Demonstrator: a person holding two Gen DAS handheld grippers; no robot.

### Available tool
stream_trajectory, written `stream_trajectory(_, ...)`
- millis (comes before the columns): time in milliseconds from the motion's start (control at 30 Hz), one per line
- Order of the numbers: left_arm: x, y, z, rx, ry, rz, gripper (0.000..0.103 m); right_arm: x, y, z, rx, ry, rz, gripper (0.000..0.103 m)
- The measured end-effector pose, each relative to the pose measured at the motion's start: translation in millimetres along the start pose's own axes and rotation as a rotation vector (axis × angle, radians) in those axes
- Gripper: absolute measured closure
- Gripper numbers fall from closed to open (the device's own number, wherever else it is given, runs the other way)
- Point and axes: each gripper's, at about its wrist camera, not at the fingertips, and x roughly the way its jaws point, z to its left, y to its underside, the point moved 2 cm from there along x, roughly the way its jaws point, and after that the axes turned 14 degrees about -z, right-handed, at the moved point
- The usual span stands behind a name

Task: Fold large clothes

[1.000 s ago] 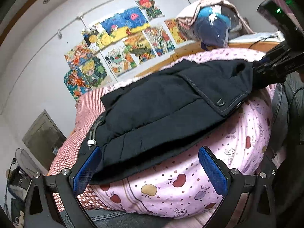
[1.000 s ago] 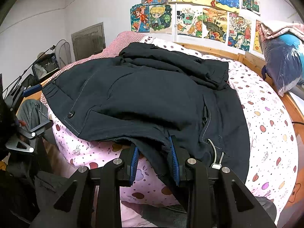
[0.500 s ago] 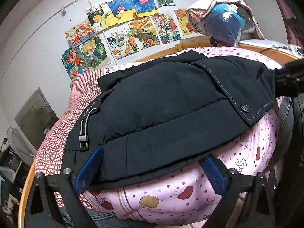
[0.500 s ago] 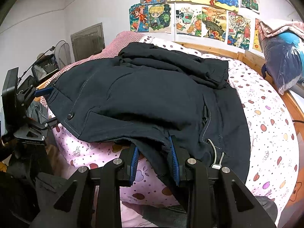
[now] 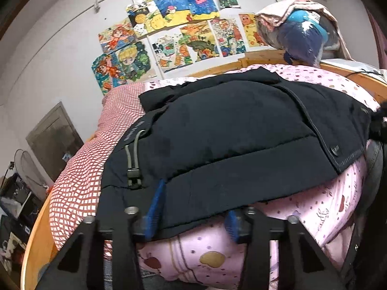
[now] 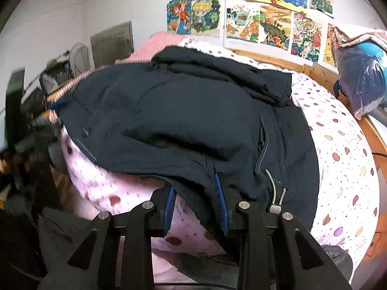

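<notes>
Left wrist view. Item: dark navy padded jacket, spread across a pink patterned quilt on a wooden-framed bed. Near hem of the jacket lies between the blue pads of the left gripper; jaws drawn in to a moderate gap with the hem fabric bunched between them, left pad pressed into the cloth, right pad mostly hidden under the hem edge. A grey drawcord with toggle lies on the jacket just beyond the left pad. A snap button sits on the placket at the jacket's right near corner. A red-and-white checked cover lies to the left of the jacket. Far side: coloured drawings on the white wall; a blue bundle in plastic at the far right.

Right wrist view. Same jacket, seen from its other near corner. Right gripper narrowly parted, a fold of the hem pinched between its blue pads and draping down over the quilt. A second drawcord hangs just right of the right pad. Left gripper appears blurred at the far left edge of the jacket. Folded upper portion of the jacket lies toward the far side, near the headboard.
</notes>
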Motion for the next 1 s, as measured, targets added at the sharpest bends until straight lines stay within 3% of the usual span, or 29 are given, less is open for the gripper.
stream_trajectory(200, 2.0, -2.8, 3.3, -0.023, 0.015, -0.009, 0.073, 10.0, 21.8, 17.7, -0.173, 0.097, 0.073, 0.062)
stream_trajectory(367, -0.3, -4.2, 3.0, -0.023, 0.016, -0.025, 0.083, 12.5, 27.3, 25.9, -0.293, 0.183, 0.084, 0.061)
stream_trajectory(400, -2.2, -4.8, 3.1, -0.022, 0.018, -0.033, 0.086, 11.6, 26.5, 26.4, -0.287, 0.185, 0.082, 0.062)
stream_trajectory(500, -11.7, -8.5, 4.7, -0.031, 0.027, -0.074, 0.09, 1.9, 18.6, 26.3, -0.247, 0.187, 0.035, 0.086)
stream_trajectory(600, -24.4, -15.6, 6.5, -0.035, 0.027, -0.121, 0.093, -15.2, 8.7, 29.8, -0.235, 0.191, -0.029, 0.095)
stream_trajectory(800, -44.0, -28.7, 12.7, -0.084, 0.054, -0.128, 0.096, -60.8, -12.7, 24.1, -0.179, 0.2, -0.147, 0.097)
stream_trajectory(1000, -64.3, -47.0, 21.2, -0.127, 0.096, -0.118, 0.096, -86.0, -33.2, 11.0, -0.105, 0.173, -0.205, 0.098)
